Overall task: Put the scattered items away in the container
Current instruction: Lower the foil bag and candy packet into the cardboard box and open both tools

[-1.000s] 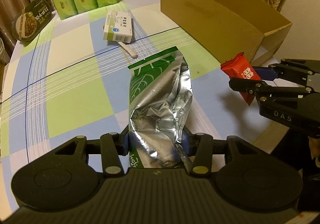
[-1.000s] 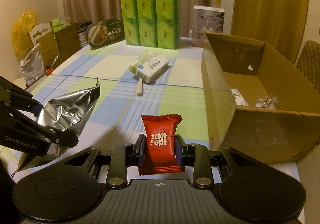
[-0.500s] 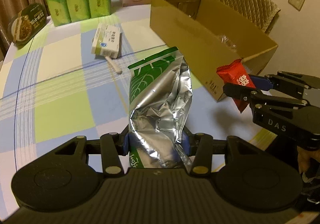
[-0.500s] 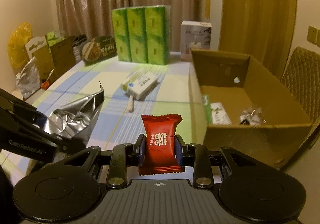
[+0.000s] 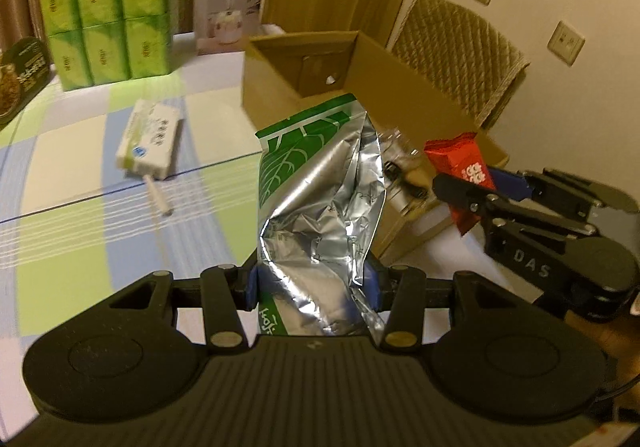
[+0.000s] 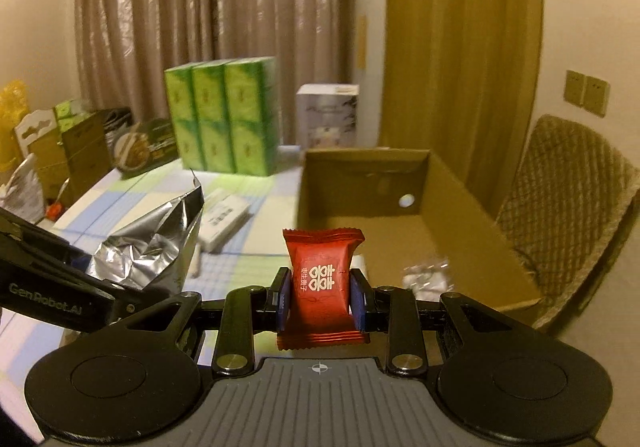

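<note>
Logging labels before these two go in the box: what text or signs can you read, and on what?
"DAS": right gripper body.
"GenRobot.AI": left gripper arm.
White double-happiness sign: red candy packet; small characters beside it unreadable.
Foil pouch, white carton, green packs: print too blurred.

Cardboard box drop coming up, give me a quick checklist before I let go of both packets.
1. Left gripper shut on foil bag: ok.
2. Right gripper shut on red candy packet: ok.
3. Cardboard box open on top: ok.
4. Bare floor space inside box: ok.
5. Packet past the box's near wall: cannot tell.
6. White carton and stick on the table, not in the box: not ok.
</note>
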{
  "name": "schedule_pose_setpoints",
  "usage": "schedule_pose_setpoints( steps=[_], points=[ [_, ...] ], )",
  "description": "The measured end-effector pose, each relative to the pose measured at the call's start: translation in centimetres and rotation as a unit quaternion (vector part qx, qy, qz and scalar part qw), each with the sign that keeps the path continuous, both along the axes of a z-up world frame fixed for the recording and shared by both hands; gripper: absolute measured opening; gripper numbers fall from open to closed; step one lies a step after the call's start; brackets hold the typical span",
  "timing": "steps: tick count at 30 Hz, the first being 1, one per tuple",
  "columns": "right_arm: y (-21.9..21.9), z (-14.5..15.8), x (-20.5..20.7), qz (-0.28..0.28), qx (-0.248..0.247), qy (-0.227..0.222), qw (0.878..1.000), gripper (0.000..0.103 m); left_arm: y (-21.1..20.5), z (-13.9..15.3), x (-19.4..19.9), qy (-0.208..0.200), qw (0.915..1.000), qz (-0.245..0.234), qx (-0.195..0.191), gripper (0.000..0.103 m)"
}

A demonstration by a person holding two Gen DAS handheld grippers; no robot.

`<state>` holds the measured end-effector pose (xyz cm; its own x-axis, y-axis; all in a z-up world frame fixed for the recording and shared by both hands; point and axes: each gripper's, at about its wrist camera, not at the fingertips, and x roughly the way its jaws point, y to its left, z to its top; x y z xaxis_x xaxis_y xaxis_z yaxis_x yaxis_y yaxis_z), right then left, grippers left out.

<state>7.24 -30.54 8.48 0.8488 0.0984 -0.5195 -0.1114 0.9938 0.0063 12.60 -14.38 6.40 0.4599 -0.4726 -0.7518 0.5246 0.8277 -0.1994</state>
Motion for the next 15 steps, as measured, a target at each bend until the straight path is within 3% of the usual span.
schedule_pose_setpoints(
  steps=[15],
  points=[
    [-7.2, 0.9, 3.4, -0.033, 0.002, -0.001, 0.999, 0.027, -7.6, 2.2, 3.2, 0.020, 0.9982, -0.007, -0.056, 0.043]
  ],
)
